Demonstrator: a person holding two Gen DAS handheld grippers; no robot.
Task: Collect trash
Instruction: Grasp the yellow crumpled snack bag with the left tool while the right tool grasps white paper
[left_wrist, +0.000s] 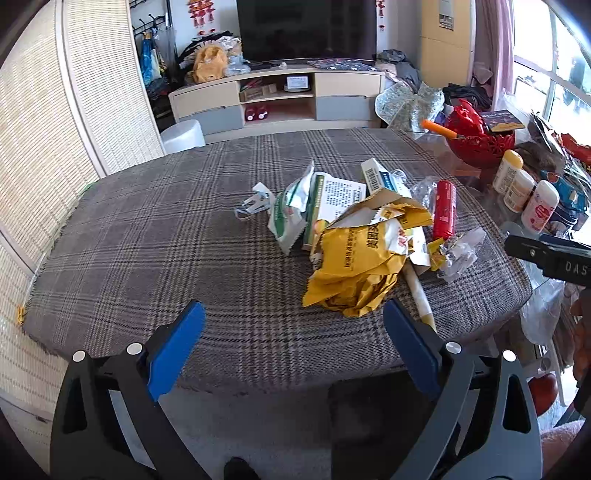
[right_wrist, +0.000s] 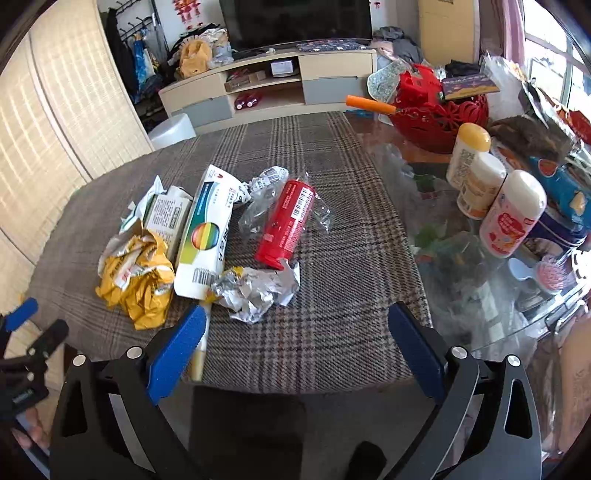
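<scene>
Trash, a loose pile led by a crumpled yellow foil wrapper, lies on the grey plaid tablecloth just ahead of the left gripper, whose blue pads stand wide apart and empty. In the right wrist view the right gripper is likewise spread with nothing between its pads, near a crumpled silver foil ball and a red plastic tube. The wrappers look light, soft and crushable, best pinched at a bunched fold; the tube seems stiffer, likely slippery.

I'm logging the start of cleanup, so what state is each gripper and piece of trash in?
Left gripper: open, empty.
Right gripper: open, empty.
Yellow wrapper: crumpled, on the cloth.
Foil wrapper: crumpled, beside the red tube.
Red tube: lying on its side.
White box: flattened, lying flat.
</scene>
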